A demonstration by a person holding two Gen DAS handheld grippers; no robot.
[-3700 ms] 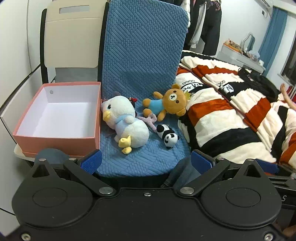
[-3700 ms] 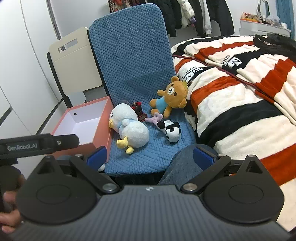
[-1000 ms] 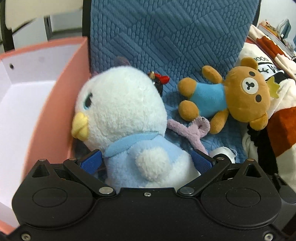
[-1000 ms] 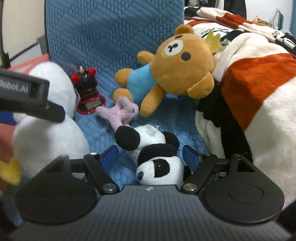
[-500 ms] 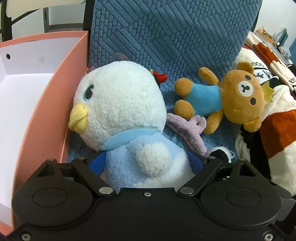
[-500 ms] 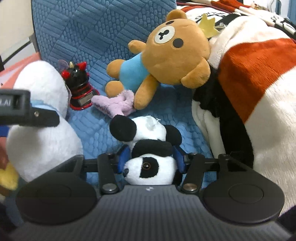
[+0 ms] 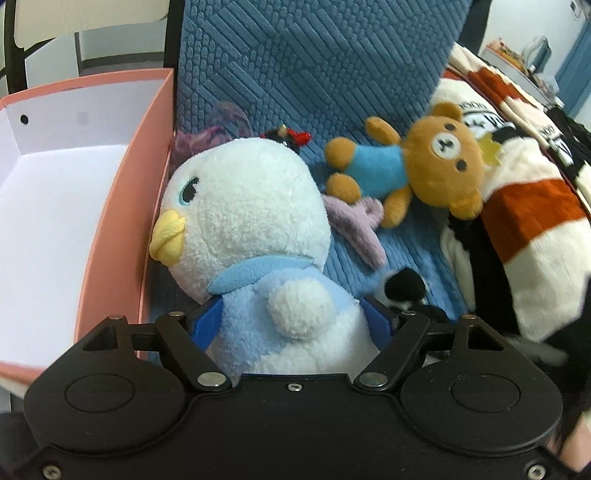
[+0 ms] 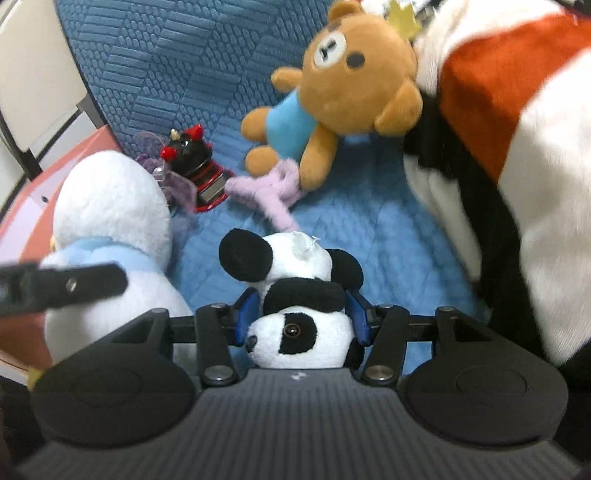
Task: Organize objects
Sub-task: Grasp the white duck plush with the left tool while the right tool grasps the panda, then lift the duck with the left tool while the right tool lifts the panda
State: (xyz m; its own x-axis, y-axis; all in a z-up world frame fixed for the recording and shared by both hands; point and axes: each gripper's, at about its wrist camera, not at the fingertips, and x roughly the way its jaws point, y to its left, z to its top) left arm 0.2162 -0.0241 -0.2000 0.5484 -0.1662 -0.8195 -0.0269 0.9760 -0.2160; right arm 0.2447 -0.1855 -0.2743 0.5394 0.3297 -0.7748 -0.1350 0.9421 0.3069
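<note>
A big white and light-blue duck plush [image 7: 251,229] sits on the blue cushion [image 7: 332,74], and my left gripper [image 7: 291,325] is shut on its body. It also shows at the left of the right wrist view [image 8: 110,221]. My right gripper [image 8: 301,317] is shut on a small panda plush [image 8: 295,295]. A brown bear plush [image 7: 417,166] in a blue shirt lies further back against the blanket, also in the right wrist view [image 8: 343,81]. A pink, white-lined open box [image 7: 122,229] stands left of the duck.
A small black and red toy [image 8: 195,162] and a pale purple plush piece [image 8: 269,192] lie between the duck and the bear. A striped white, orange and black blanket [image 8: 517,147] rises on the right. A cream chair back [image 7: 74,22] stands behind the box.
Both grippers came in from farther back and closed: the left on the duck, the right on the panda. In the last half second both jaws closed further on the plush.
</note>
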